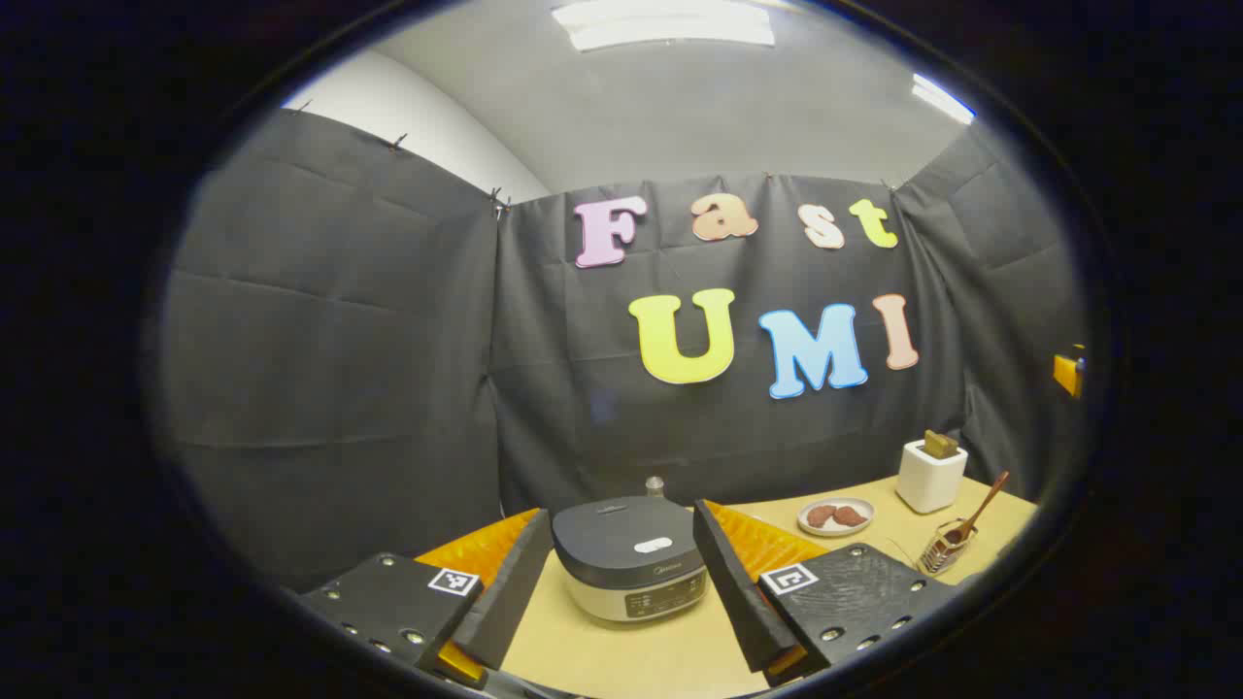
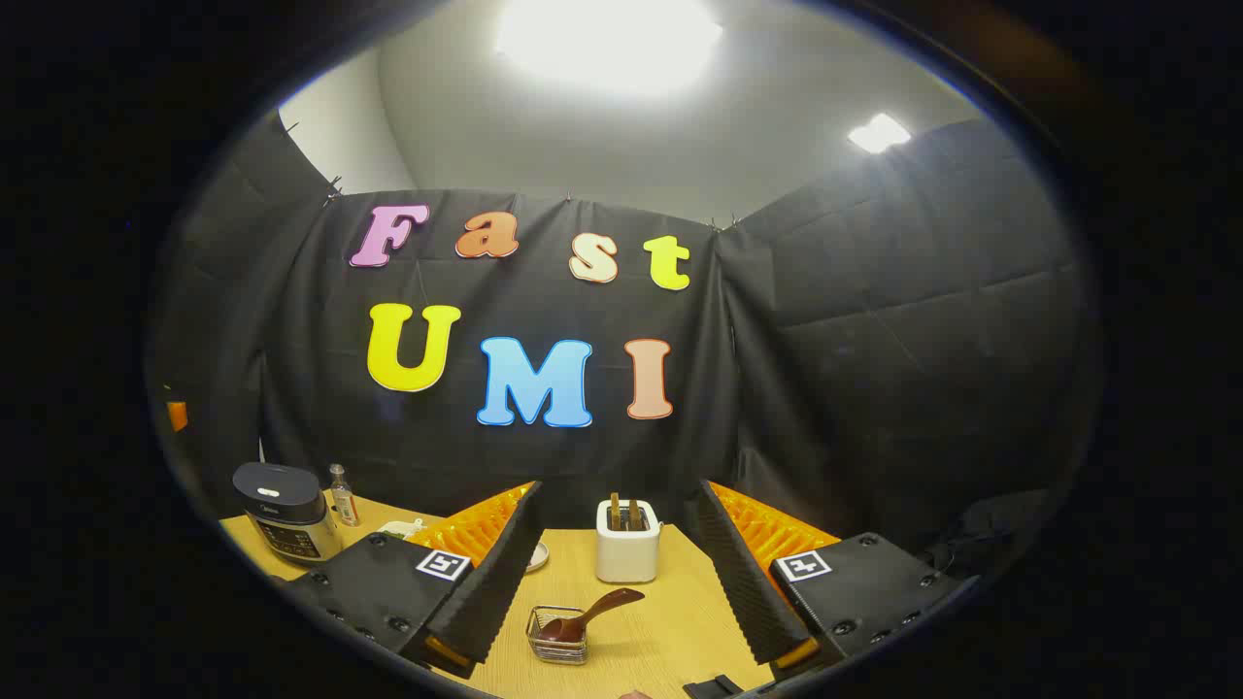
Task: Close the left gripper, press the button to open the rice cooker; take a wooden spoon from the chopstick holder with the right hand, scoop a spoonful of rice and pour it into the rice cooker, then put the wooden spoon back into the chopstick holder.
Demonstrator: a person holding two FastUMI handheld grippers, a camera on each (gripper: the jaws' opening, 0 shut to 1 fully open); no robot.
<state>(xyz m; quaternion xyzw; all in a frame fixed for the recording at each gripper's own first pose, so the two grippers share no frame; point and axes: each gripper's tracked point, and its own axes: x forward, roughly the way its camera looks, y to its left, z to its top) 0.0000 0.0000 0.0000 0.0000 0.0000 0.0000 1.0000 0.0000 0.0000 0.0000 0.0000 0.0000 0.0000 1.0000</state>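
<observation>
The rice cooker (image 1: 631,558), dark lid down over a pale body, stands on the wooden table straight ahead of my left gripper (image 1: 621,573). That gripper is open, its fingers framing the cooker without touching it. The same rice cooker (image 2: 284,510) sits far left in the right gripper view. A wooden spoon (image 2: 592,614) leans in the wire chopstick holder (image 2: 560,636), just ahead of my open right gripper (image 2: 614,592). From the left gripper view the spoon (image 1: 979,510) and holder (image 1: 940,551) lie at the right.
A white toaster (image 2: 627,540) holding bread stands behind the holder, and shows as toaster (image 1: 930,473) at the right. A white plate (image 1: 835,515) carries two brown patties. A small bottle (image 2: 339,494) stands beside the cooker. Black cloth walls close in the table.
</observation>
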